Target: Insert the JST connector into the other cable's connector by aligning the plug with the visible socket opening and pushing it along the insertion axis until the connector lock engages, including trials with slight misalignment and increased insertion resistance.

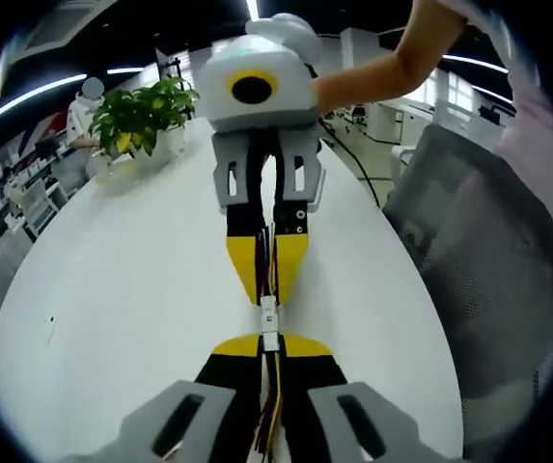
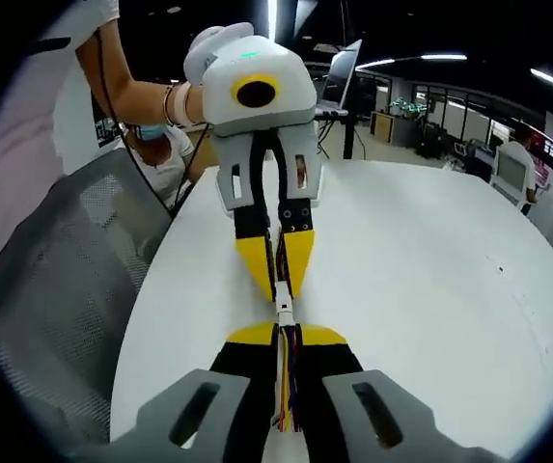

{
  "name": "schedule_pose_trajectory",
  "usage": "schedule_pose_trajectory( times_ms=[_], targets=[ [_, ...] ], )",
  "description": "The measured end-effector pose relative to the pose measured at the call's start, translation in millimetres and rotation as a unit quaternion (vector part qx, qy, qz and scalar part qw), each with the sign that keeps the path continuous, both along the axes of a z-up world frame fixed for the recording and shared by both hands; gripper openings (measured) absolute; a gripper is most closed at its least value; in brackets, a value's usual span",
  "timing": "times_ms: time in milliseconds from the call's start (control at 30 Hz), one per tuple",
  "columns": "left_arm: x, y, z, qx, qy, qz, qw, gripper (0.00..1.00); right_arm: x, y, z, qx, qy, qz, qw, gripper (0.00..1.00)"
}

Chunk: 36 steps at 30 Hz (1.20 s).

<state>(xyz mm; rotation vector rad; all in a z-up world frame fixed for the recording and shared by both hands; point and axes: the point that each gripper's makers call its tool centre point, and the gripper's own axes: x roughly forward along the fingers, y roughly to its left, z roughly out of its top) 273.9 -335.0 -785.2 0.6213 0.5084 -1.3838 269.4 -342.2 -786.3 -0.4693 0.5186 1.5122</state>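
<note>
Two small white JST connectors [image 1: 269,324] meet end to end between the two grippers, just above the white table [image 1: 112,289]; I cannot tell whether they are locked. My left gripper [image 1: 271,344] rises from the bottom of the left gripper view, its yellow-tipped jaws shut on the near connector's wires. My right gripper [image 1: 268,287] faces it from above, shut on the other cable. In the right gripper view the connectors [image 2: 283,311] sit between my right gripper [image 2: 286,334] below and my left gripper [image 2: 279,282] above. Coloured wires run back between each pair of jaws.
A potted plant [image 1: 146,114] stands at the table's far left. A grey mesh chair [image 1: 479,251] [image 2: 54,289] is beside the table edge. A laptop [image 2: 342,72] is at the far end. A person's forearm [image 1: 382,72] holds the gripper opposite.
</note>
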Motion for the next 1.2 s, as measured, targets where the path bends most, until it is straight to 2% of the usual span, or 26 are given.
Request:
schedule_pose_trajectory(
  times_ms=[167,433,567,800,1200],
  targets=[
    [0.3,2,4.2,-0.022,0.018,0.006,0.9996,0.00,0,0,5.4,0.027,0.031,-0.018,0.9990,0.02],
    [-6.2,1,4.8,-0.025,0.027,-0.001,0.9993,0.00,-6,-2,6.0,0.044,0.048,-0.018,0.9977,0.02],
    [-6.8,0,6.6,-0.032,0.034,0.000,0.9989,0.00,-6,-2,8.0,0.051,0.046,-0.017,0.9974,0.02],
    [-5.2,0,13.0,-0.048,0.042,0.004,0.9980,0.00,-4,-3,16.7,0.077,0.054,-0.026,0.9952,0.02],
    [-5.1,2,13.1,-0.028,0.028,-0.007,0.9992,0.00,-2,1,16.5,0.079,0.061,-0.027,0.9946,0.01]
  ],
)
